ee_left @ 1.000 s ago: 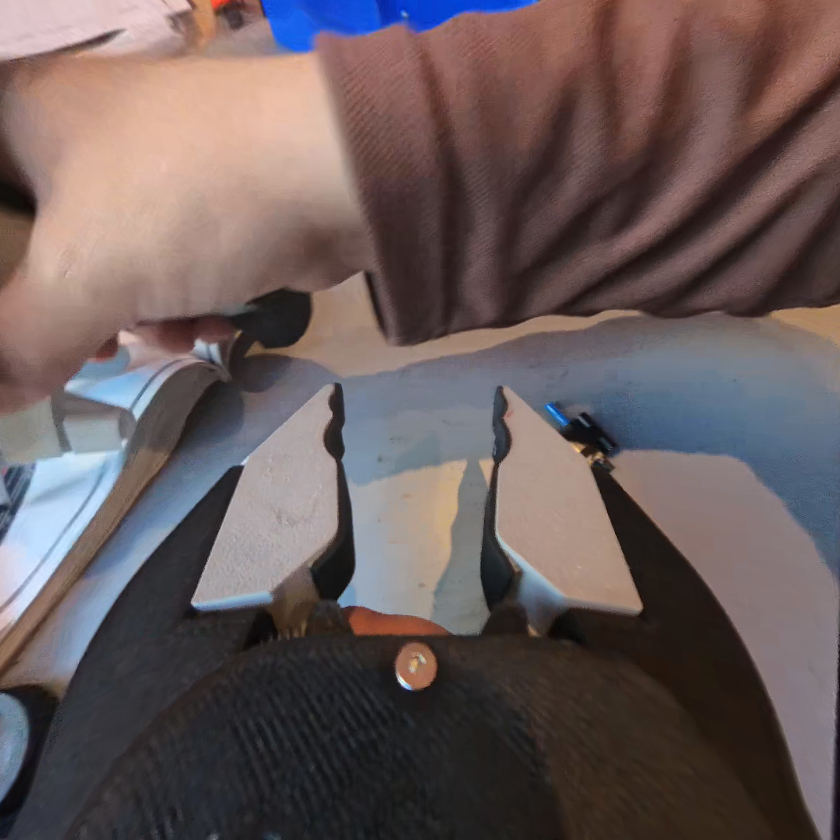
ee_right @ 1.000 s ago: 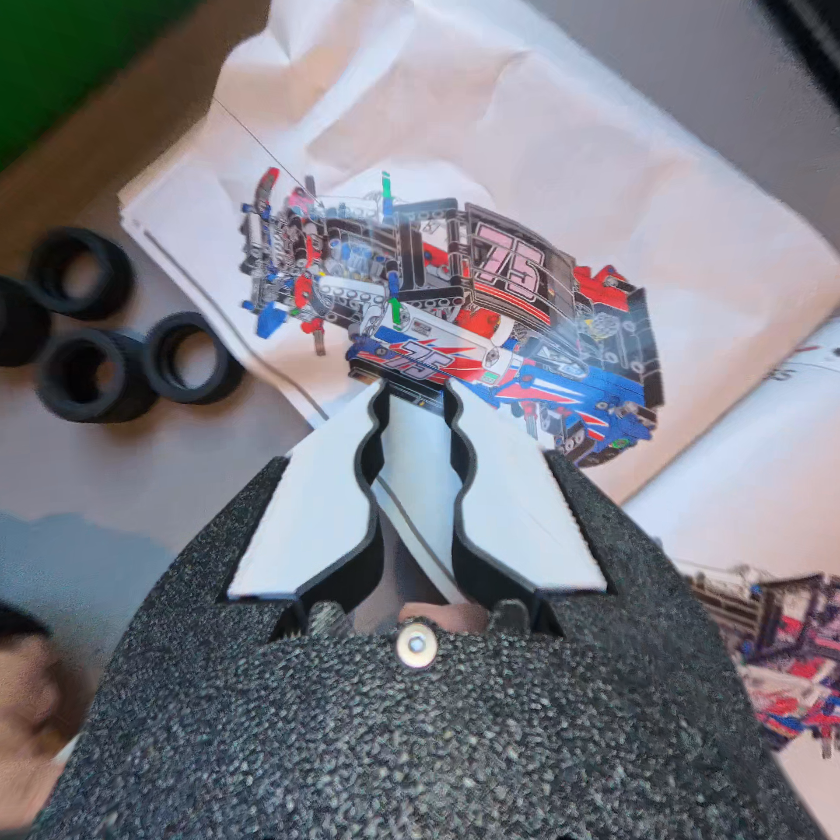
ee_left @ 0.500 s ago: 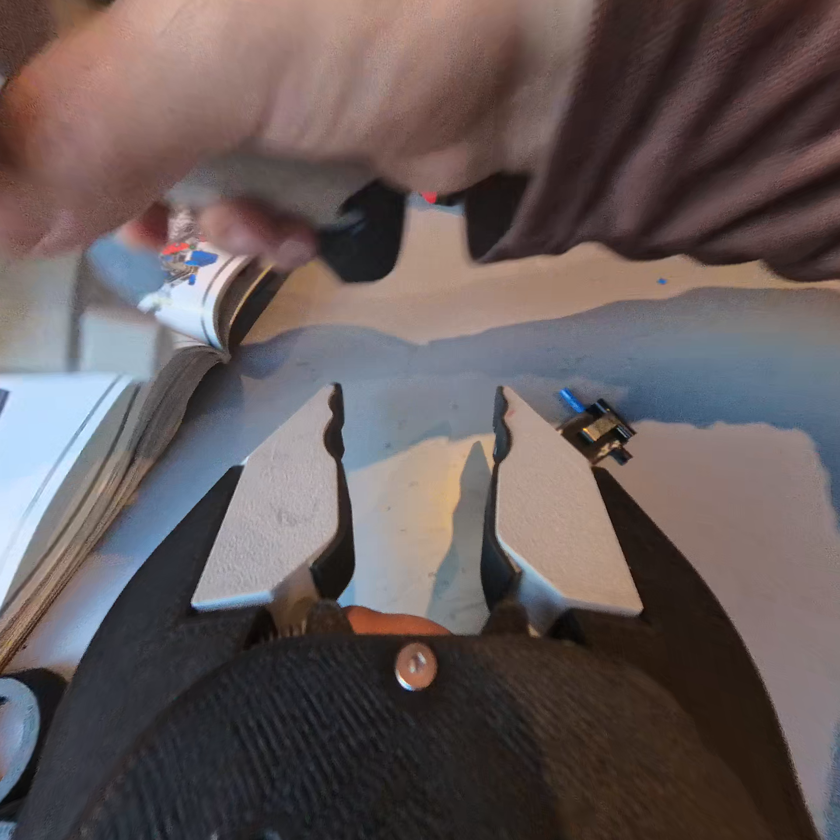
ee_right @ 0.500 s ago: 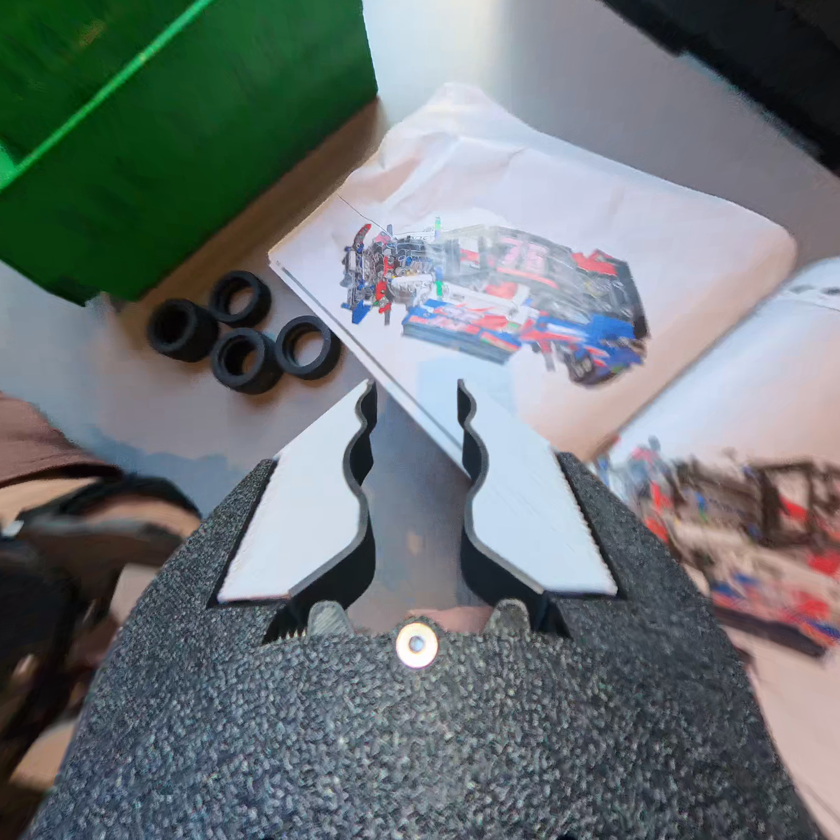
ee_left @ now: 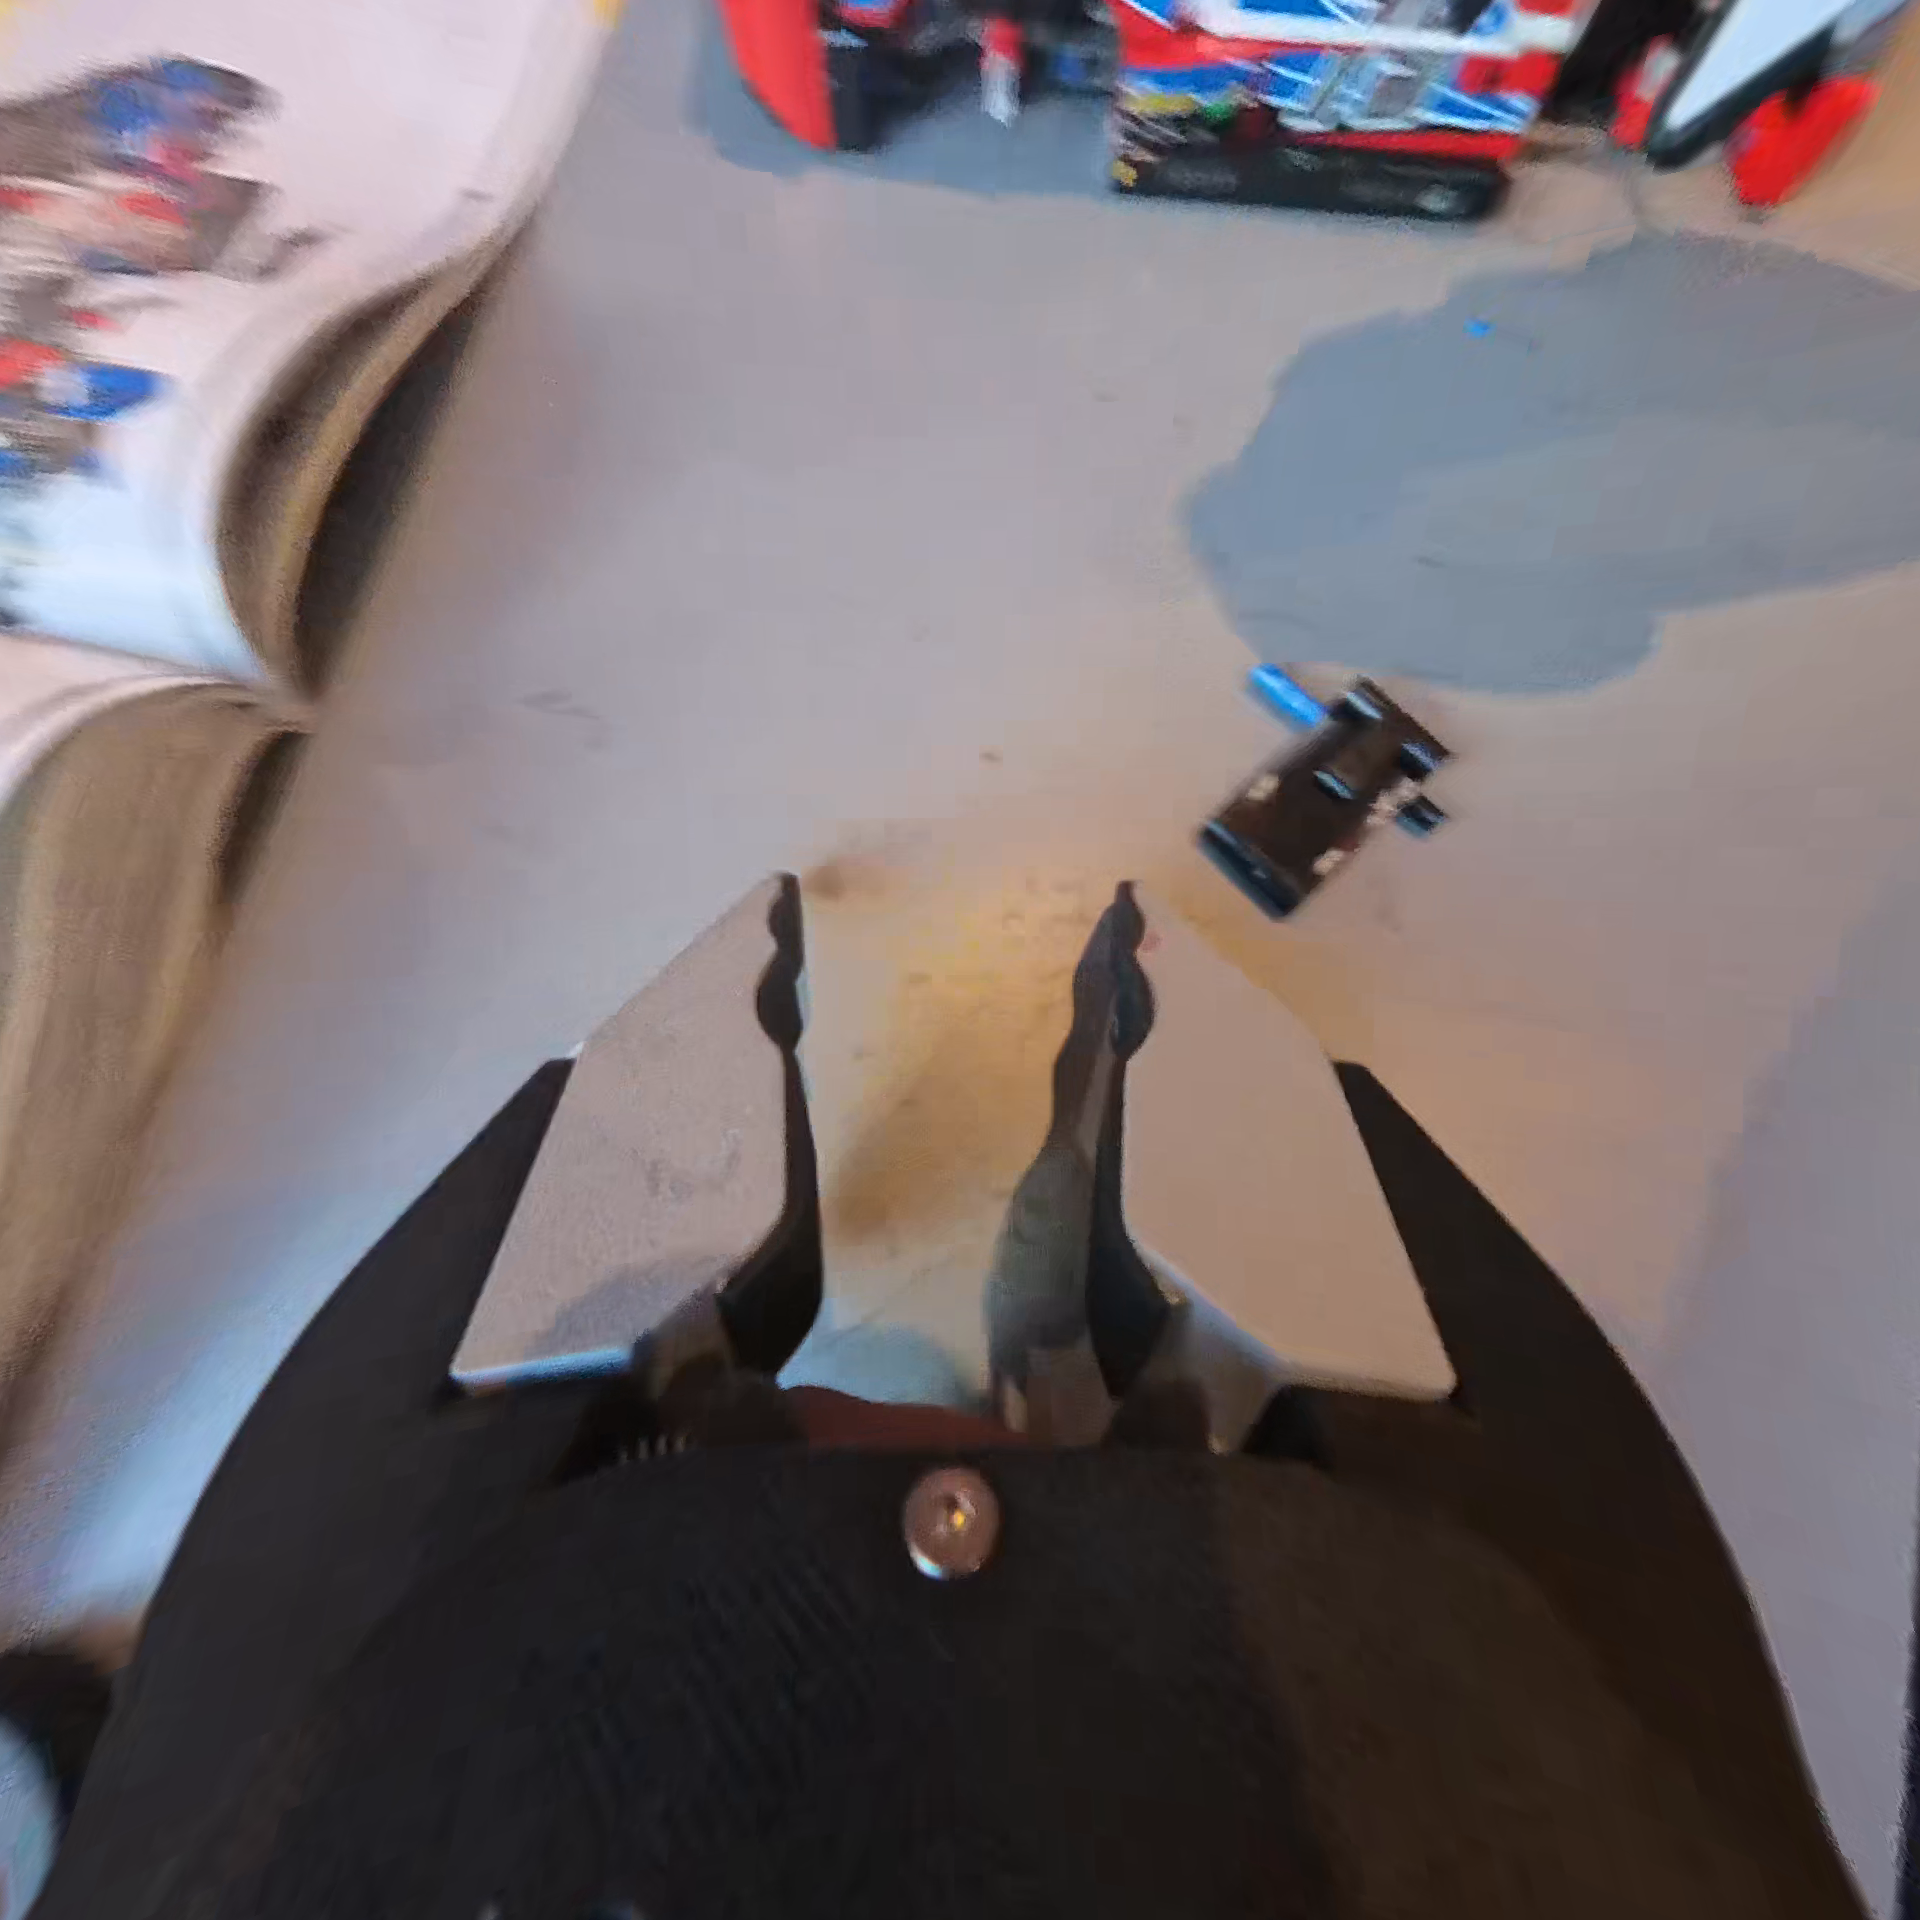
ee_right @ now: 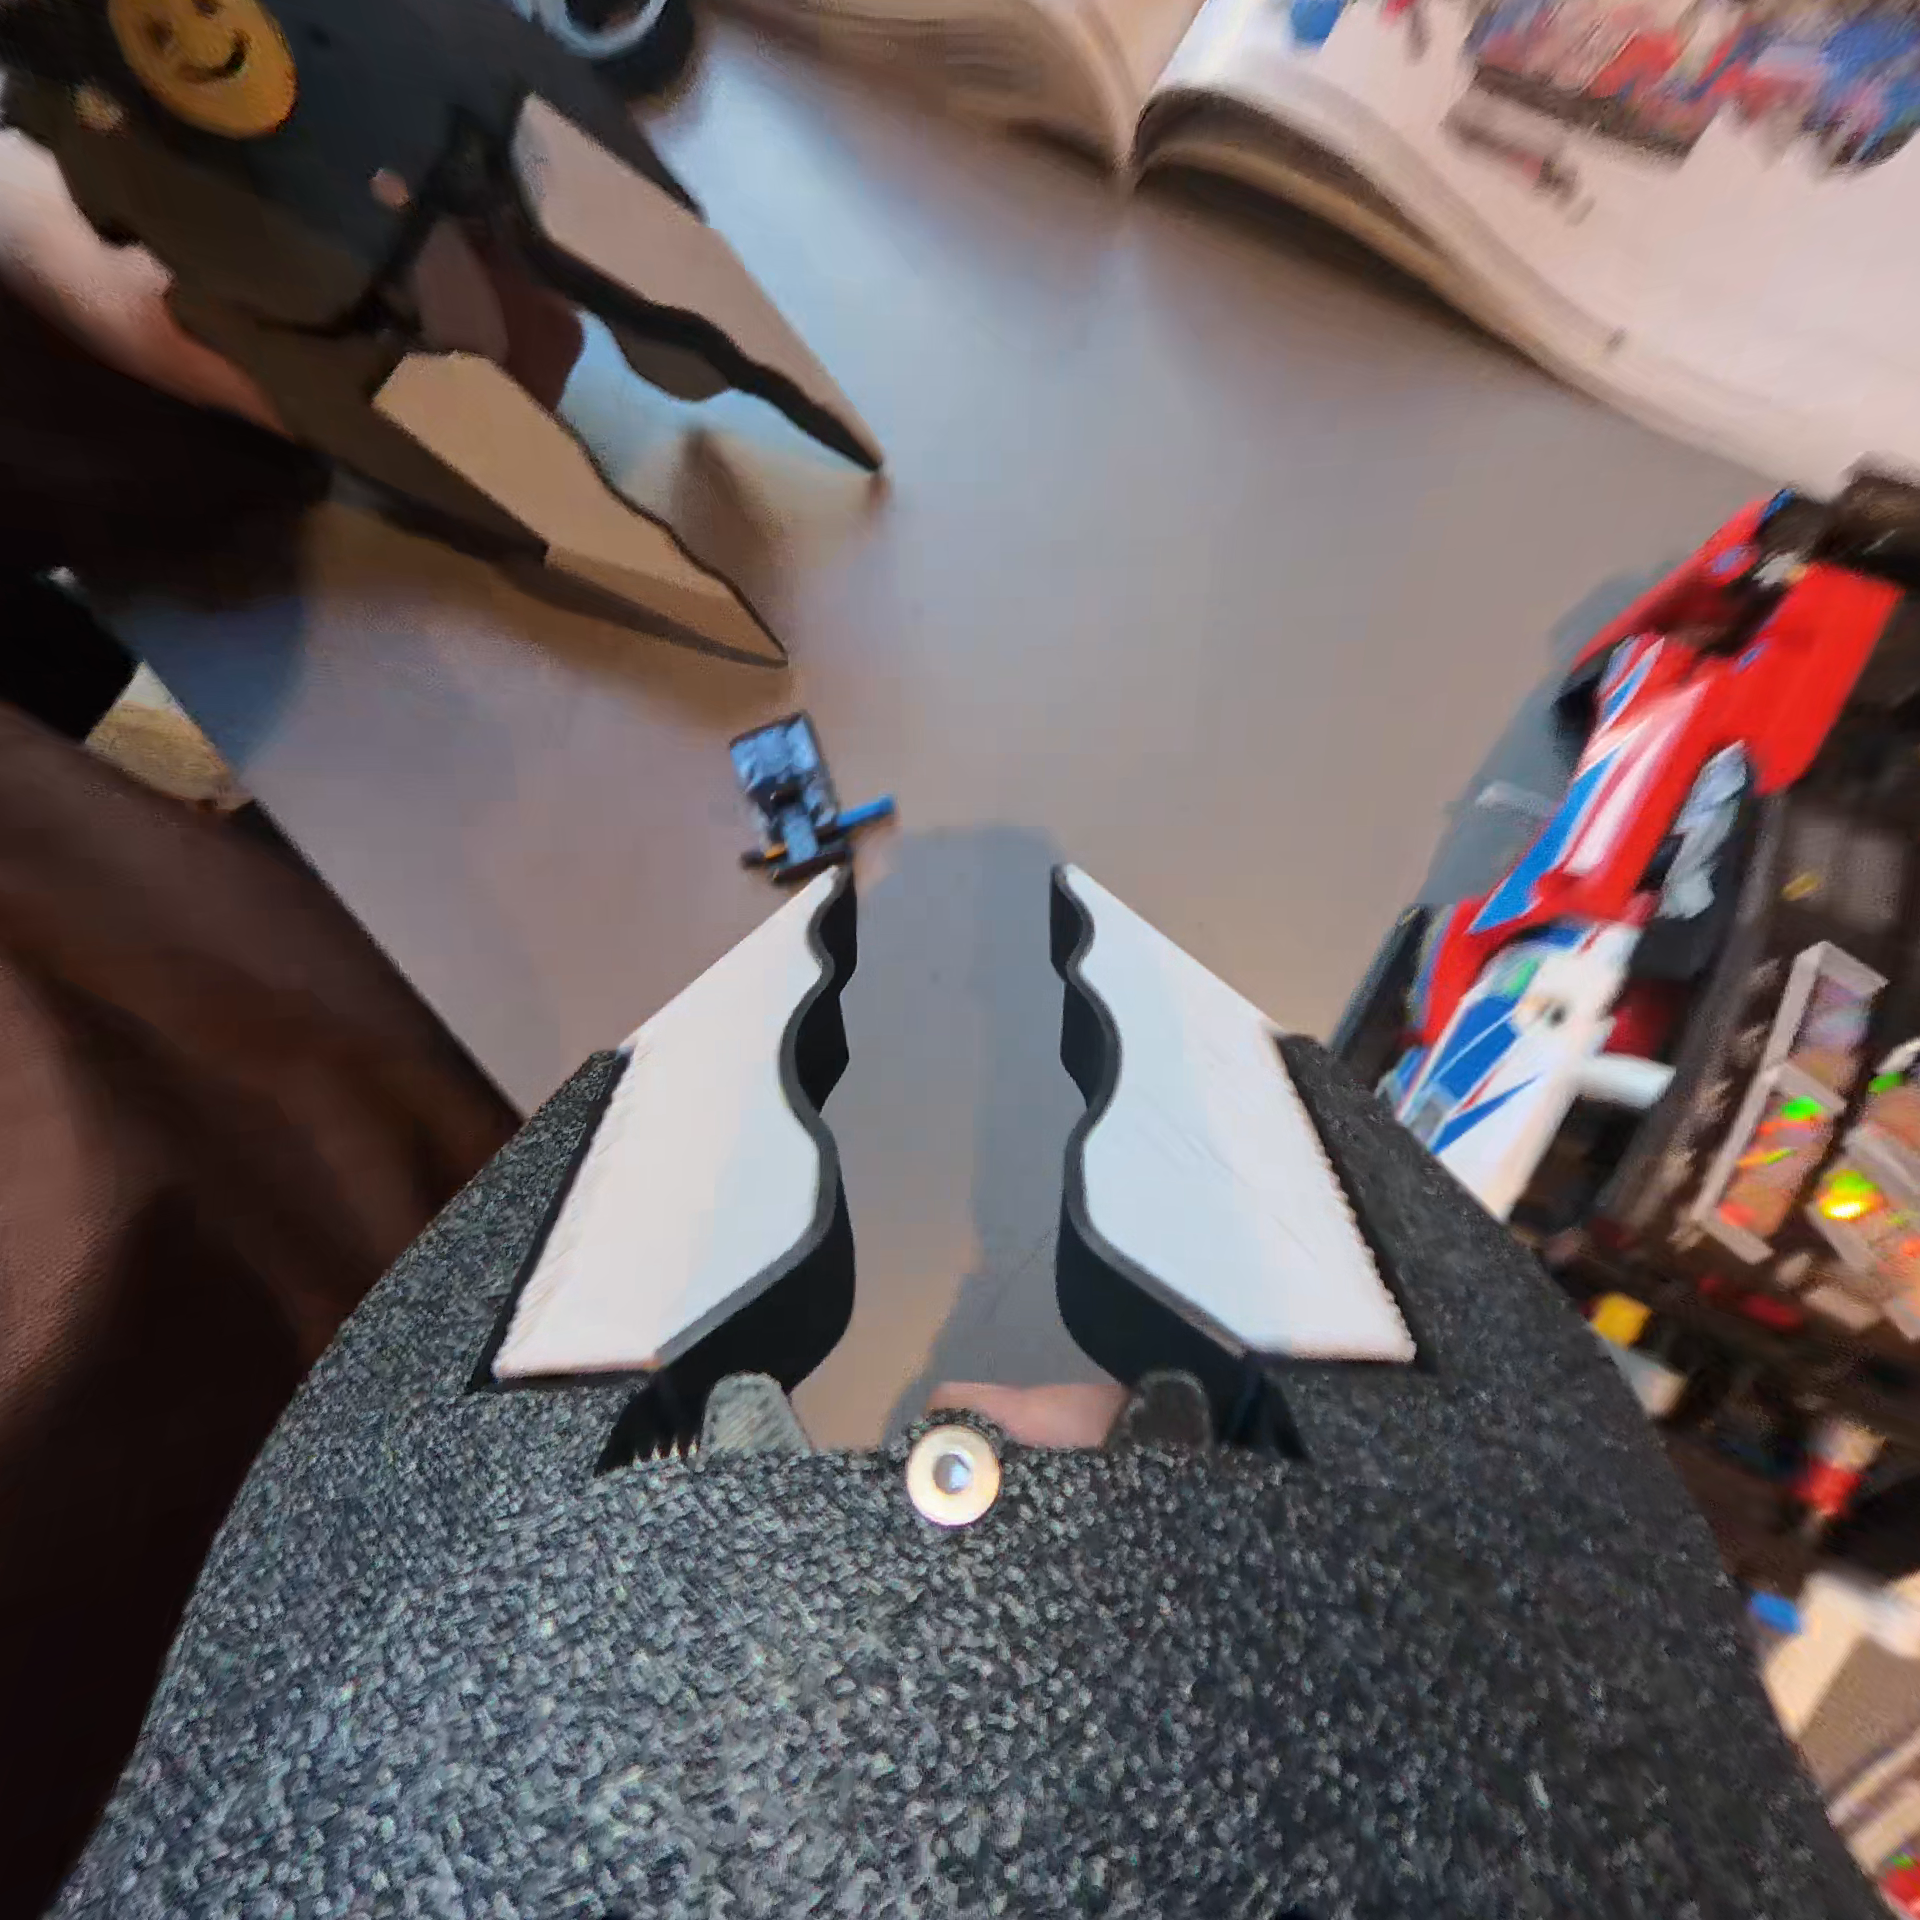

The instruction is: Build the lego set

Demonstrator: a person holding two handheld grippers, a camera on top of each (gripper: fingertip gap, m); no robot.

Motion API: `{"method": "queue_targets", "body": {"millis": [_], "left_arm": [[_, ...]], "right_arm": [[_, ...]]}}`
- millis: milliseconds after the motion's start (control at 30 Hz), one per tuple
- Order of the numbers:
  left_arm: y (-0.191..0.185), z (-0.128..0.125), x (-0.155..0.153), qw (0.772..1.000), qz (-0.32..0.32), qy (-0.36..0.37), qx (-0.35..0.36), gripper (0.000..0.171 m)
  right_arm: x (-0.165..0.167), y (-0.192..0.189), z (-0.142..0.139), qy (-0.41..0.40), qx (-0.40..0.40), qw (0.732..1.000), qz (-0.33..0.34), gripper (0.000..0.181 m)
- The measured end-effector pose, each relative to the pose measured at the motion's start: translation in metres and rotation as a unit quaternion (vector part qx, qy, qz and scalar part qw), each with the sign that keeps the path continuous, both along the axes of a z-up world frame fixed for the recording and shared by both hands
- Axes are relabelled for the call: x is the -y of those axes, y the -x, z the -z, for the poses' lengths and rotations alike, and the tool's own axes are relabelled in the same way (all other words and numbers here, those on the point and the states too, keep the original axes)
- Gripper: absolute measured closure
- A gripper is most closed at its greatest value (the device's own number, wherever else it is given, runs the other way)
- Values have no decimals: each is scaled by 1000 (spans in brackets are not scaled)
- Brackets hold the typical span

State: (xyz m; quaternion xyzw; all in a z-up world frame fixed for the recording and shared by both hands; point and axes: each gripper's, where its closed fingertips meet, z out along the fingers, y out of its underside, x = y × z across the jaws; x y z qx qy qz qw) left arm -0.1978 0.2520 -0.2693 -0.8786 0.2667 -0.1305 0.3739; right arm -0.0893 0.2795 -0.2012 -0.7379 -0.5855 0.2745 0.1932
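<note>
A small black lego piece with a blue pin [ee_left: 1325,795] lies on the table, ahead and to the right of my left gripper [ee_left: 951,899], which is open and empty. In the right wrist view the same piece [ee_right: 795,800] lies just ahead and left of my right gripper [ee_right: 951,883], also open and empty. The left gripper [ee_right: 821,561] shows at the upper left of that view, open above the table. The red, white and blue lego car [ee_right: 1662,883] stands at the right; it also shows blurred at the top of the left wrist view [ee_left: 1299,94].
An open instruction book [ee_left: 156,364] lies at the left of the left wrist view and at the top of the right wrist view [ee_right: 1455,156]. A brown sleeve [ee_right: 156,1039] fills the left edge. Loose parts [ee_right: 1818,1195] sit beside the car.
The right hand and arm have left the left wrist view. My right gripper swung away from the book page and the tyres toward the small black piece. The left gripper's view moved forward, showing the car.
</note>
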Motion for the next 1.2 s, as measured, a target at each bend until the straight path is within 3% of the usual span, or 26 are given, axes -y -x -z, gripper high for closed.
{"method": "queue_targets", "body": {"millis": [133, 300, 433, 733, 833, 1200], "left_arm": [[-21, 2, 12, 998, 67, 0, -12, 112], [-39, 3, 24, 993, 117, 0, -11, 111], [-49, 2, 31, 990, 139, -3, -12, 114], [-61, 2, 33, 990, 144, -3, -10, 125], [-61, 2, 34, 991, 137, -6, -11, 149], [-30, 1, 25, 994, 106, -20, -27, 150]], "right_arm": [[14, -21, 6, -9, -12, 1000, -7, 141], [35, -9, 1, 64, -79, 994, -24, 141], [43, 1, 32, 26, -34, 998, -52, 139], [61, 28, 57, 72, -9, 994, -87, 141], [63, 35, 60, 77, -6, 993, -93, 144], [51, 53, 65, 68, -17, 995, -74, 148]]}}
